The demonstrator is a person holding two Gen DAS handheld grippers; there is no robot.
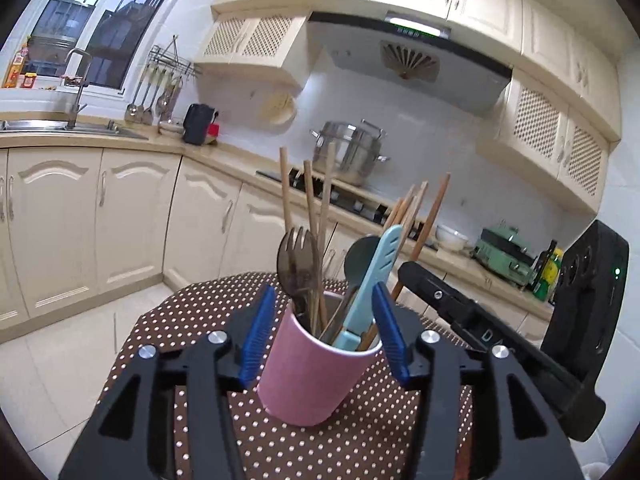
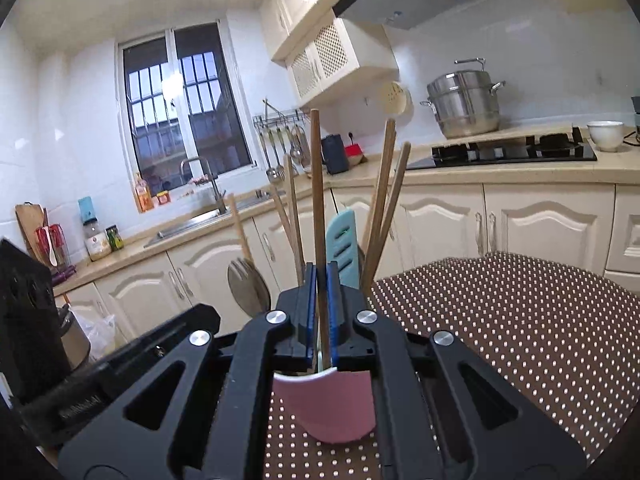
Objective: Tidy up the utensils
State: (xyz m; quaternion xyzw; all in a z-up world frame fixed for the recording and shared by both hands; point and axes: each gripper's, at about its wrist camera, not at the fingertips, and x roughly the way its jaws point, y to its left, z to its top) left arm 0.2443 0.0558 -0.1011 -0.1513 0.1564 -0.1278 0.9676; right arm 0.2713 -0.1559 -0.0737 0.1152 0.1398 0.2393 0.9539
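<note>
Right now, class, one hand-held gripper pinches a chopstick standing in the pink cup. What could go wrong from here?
1. The right hand-held gripper is shut on one chopstick among crowded utensils; lifting it may drag its neighbours along.
2. The left hand-held gripper stands open around the pink cup without pressing it, so the cup could tip.
3. The cup looks top-heavy with its blue knife leaning outward.

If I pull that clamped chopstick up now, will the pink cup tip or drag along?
Probably tippy: the pink cup already leans, narrows toward its base, and tall chopsticks plus a light blue utensil load it high. The left hand-held gripper straddles it without touching, so nothing steadies it. The right hand-held gripper pinches one chopstick; being stiff and smooth, it likely slides out.
</note>
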